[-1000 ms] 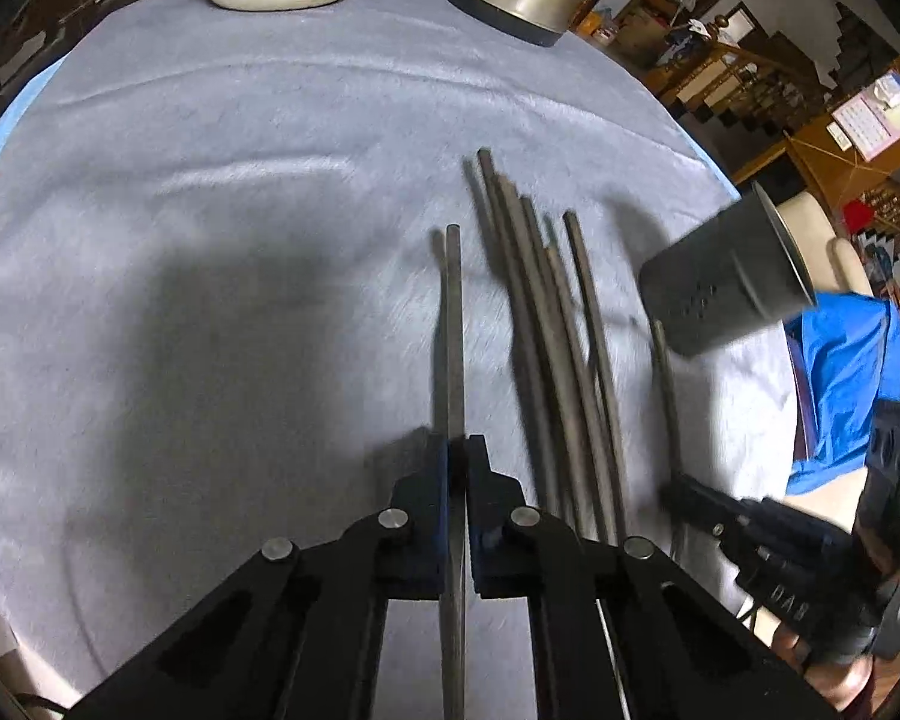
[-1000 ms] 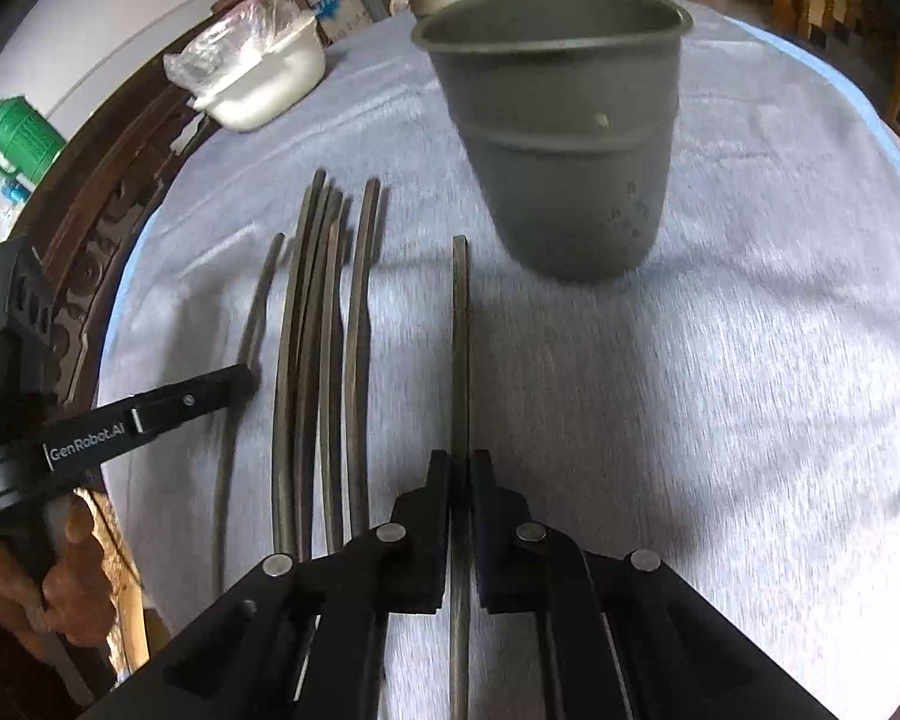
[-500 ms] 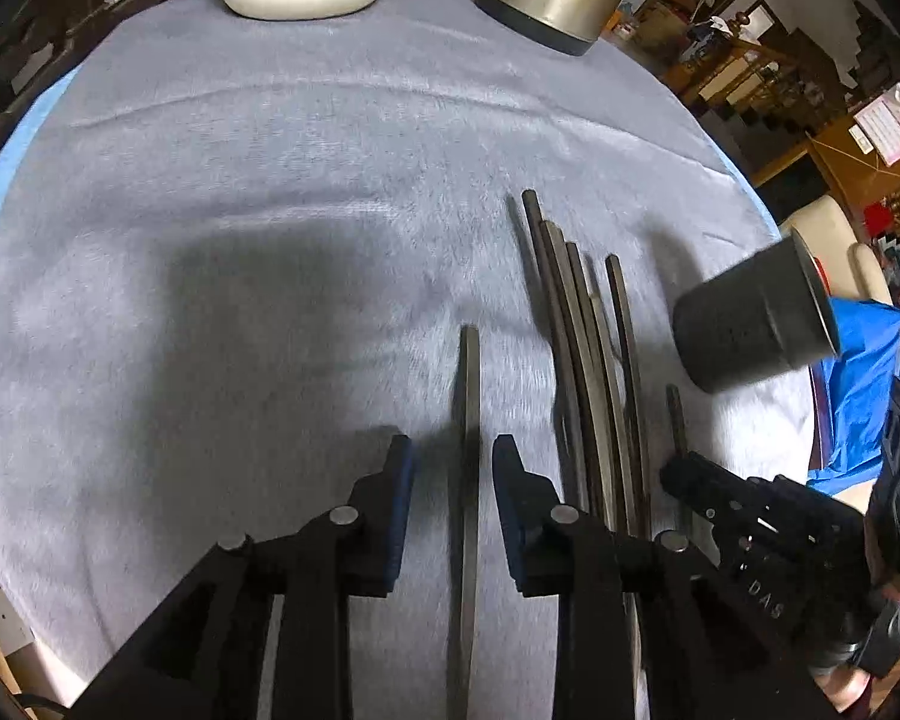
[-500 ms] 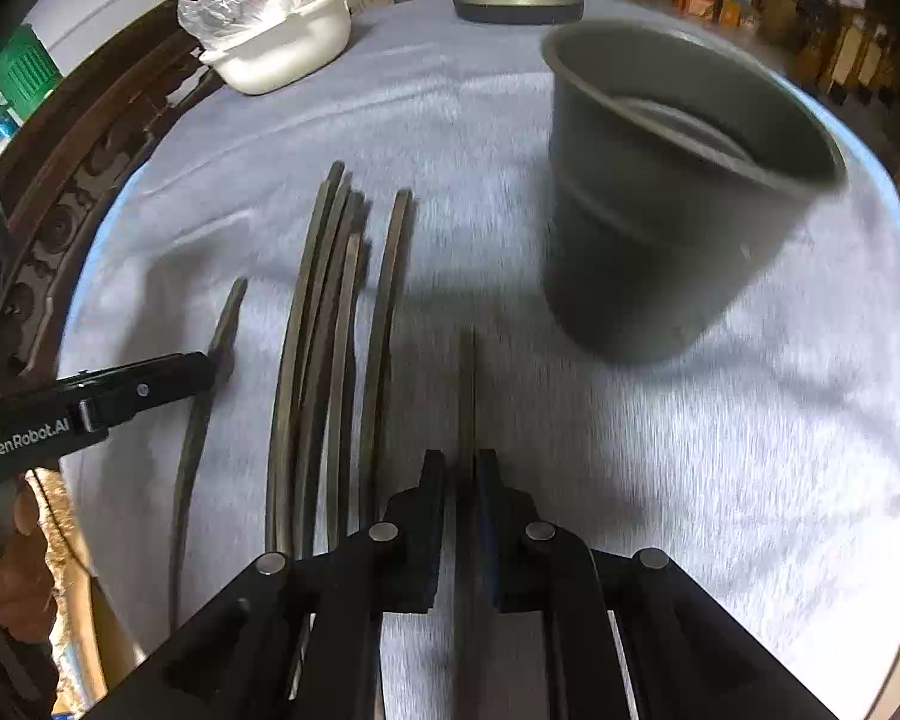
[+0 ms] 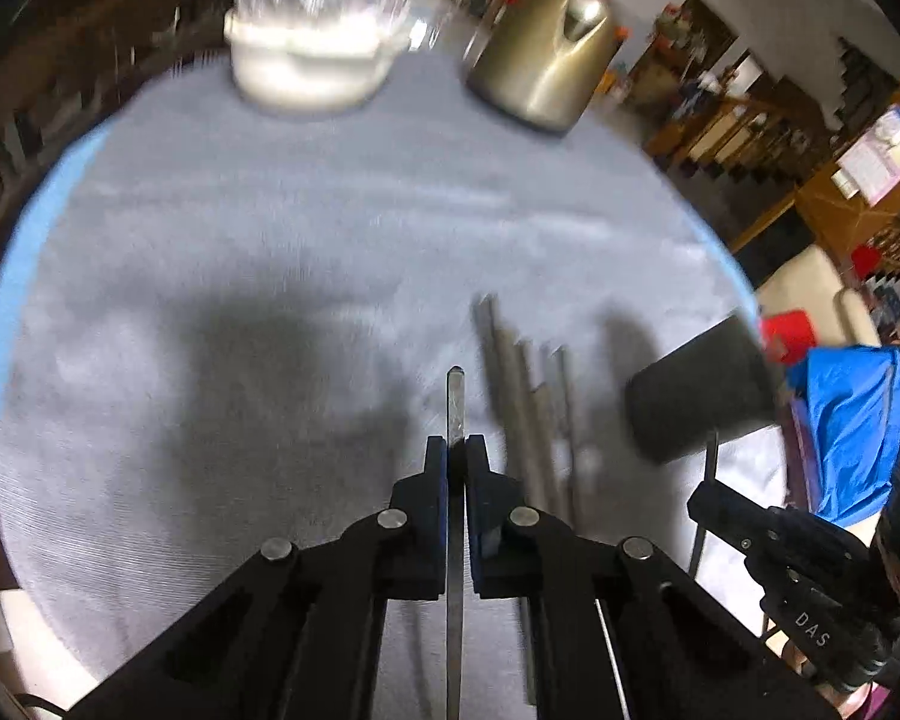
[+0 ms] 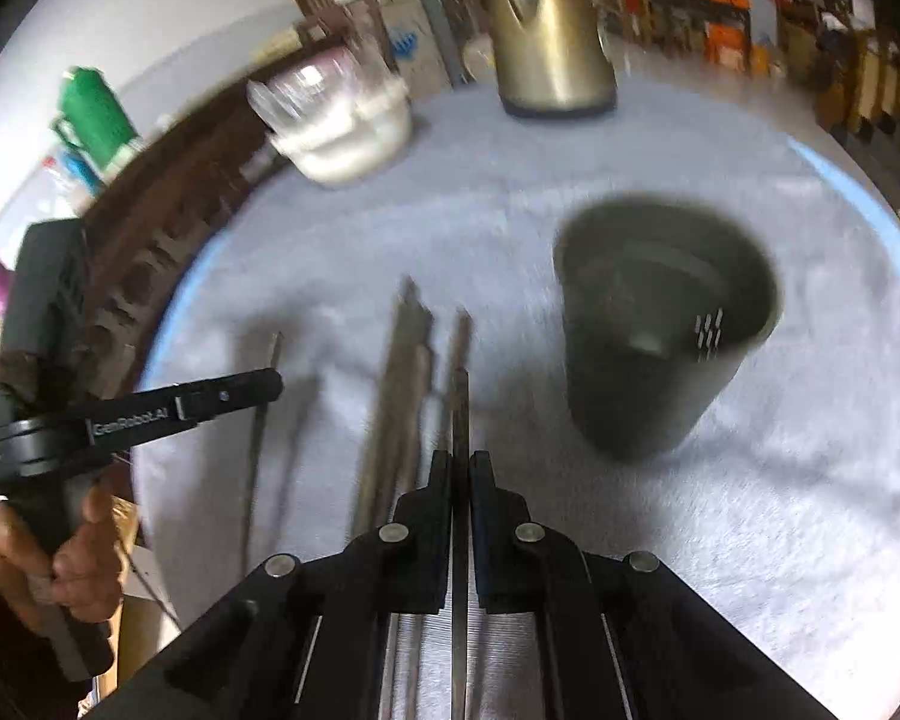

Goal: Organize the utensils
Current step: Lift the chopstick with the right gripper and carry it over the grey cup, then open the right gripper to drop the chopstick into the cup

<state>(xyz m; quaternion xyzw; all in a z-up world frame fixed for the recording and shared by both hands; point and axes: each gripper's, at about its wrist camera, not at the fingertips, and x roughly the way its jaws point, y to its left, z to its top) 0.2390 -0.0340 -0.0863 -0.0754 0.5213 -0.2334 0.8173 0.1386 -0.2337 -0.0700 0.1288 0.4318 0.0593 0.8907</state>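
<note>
My left gripper [image 5: 456, 450] is shut on a dark metal chopstick [image 5: 455, 396] whose tip sticks out ahead of the pads, above the grey cloth. My right gripper [image 6: 461, 462] is shut on another chopstick [image 6: 460, 408], lifted above the cloth. Several more chopsticks [image 5: 528, 396] lie side by side on the cloth, also in the right wrist view [image 6: 399, 396]. The grey perforated utensil cup [image 6: 660, 330] stands upright to the right of my right gripper; it also shows in the left wrist view [image 5: 699, 396]. Both views are motion-blurred.
A round table under a grey cloth [image 5: 240, 276] with a blue rim. A white bowl wrapped in plastic [image 5: 315, 54] and a brass-coloured kettle [image 5: 546, 60] stand at the far edge. The left gripper's side [image 6: 168, 411] shows in the right wrist view.
The left gripper opened half a second ago, then shut again nearer the chopstick's tip and lifted it. The right gripper has risen with its chopstick, now looking down into the cup.
</note>
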